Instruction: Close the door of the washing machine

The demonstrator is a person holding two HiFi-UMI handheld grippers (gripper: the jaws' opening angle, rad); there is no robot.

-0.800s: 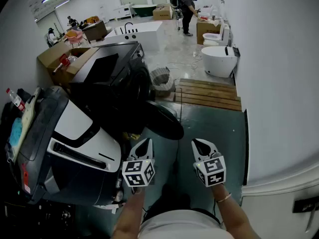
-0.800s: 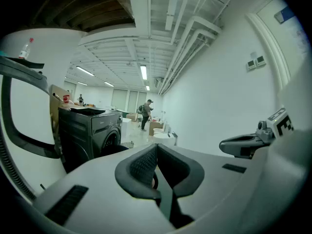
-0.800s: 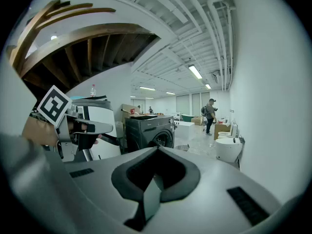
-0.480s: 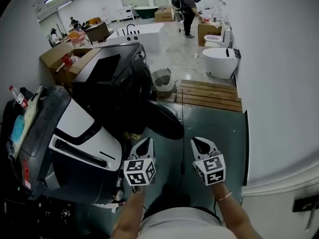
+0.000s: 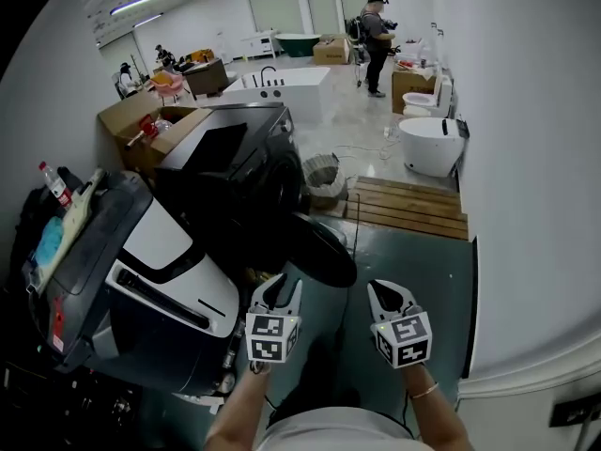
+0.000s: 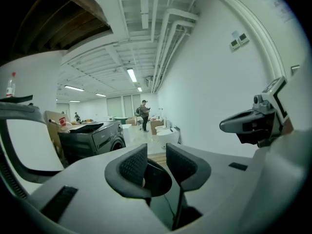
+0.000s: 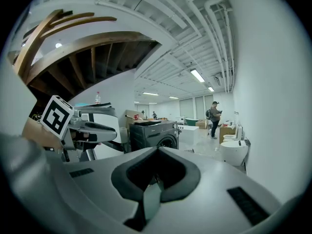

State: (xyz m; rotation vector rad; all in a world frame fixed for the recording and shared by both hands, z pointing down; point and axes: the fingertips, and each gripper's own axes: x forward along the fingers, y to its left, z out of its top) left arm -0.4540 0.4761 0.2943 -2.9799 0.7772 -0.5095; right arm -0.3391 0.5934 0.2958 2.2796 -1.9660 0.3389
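Left gripper [image 5: 279, 289]: jaws partly spread, nothing between them, low, just short of the door.
Right gripper [image 5: 385, 295]: jaws pressed together, empty.
Door [image 5: 324, 247]: swung open toward both grippers; best pushed on its outer face, near the free edge.
Washing machine [image 5: 246, 172]: dark, behind the door; press until it latches.

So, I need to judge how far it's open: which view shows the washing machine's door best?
The head view: it shows the door from above, swung open. The left gripper view gives only a dark patch, likely it, behind the jaws; the right gripper view shows the washing machine's front, door unclear.
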